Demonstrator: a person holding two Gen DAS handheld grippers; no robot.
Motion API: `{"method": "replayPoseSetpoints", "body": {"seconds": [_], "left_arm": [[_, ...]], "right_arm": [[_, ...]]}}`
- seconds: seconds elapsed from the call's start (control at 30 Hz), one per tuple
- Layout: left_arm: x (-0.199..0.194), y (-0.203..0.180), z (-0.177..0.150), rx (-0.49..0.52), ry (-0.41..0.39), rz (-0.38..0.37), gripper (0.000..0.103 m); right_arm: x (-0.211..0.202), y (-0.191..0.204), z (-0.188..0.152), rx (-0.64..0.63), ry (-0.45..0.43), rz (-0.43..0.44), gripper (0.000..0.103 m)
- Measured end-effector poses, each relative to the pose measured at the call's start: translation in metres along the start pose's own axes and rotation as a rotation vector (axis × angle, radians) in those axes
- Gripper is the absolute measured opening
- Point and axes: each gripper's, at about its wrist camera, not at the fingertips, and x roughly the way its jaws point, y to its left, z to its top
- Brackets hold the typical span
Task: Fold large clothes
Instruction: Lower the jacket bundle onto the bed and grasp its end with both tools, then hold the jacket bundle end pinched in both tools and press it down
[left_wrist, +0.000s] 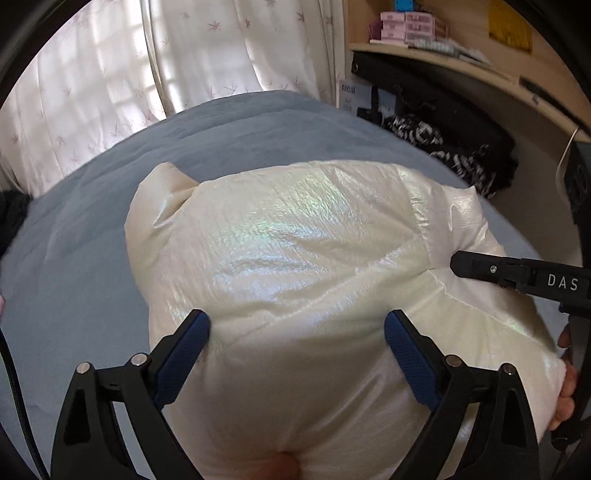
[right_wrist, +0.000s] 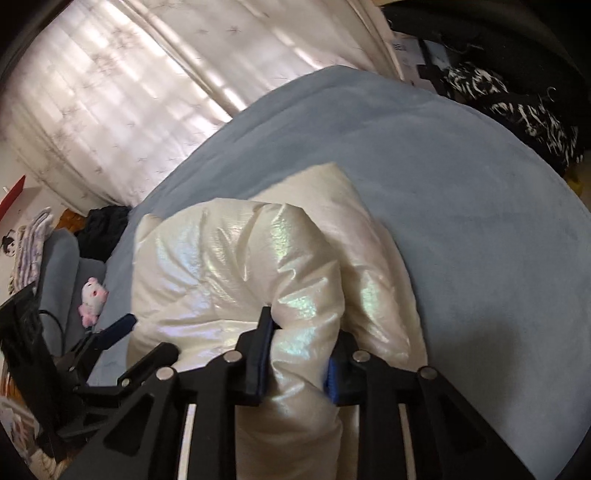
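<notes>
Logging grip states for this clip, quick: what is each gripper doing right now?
Left gripper: open, its jaws astride the white puffer jacket, pads not pinching it.
Right gripper: closed on a puffy fold of the jacket.

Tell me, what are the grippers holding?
The right hand-held gripper pinches a puffy fold of the white jacket. The left hand-held gripper is open around the jacket, gripping nothing.

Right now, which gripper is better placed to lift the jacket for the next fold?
Right. The right gripper is pinched on a puffy fold of the white jacket; the left gripper is open, straddling the fabric ungripped.
</notes>
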Motion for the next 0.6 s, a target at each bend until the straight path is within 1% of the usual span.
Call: {"method": "replayPoseSetpoints", "body": {"seconds": [0.07,0.17,0.5,0.6], "left_arm": [[0.008,-0.004,0.002,0.000,0.013,0.021,0.099],[0.018,-0.005,0.001,-0.003,0.015,0.042,0.102],[0.034,-0.002,-0.017,-0.026,-0.021,0.035,0.102],[0.036,0.000,-0.022,-0.032,-0.030,0.028,0.102]], "right_arm": [[0.011,-0.005,0.000,0.000,0.001,-0.010,0.026],[0.023,-0.011,0.000,0.017,-0.002,0.005,0.028],[0.043,-0.022,-0.011,0.027,-0.020,0.039,0.030],[0.047,-0.027,-0.009,0.028,-0.025,0.050,0.031]]}}
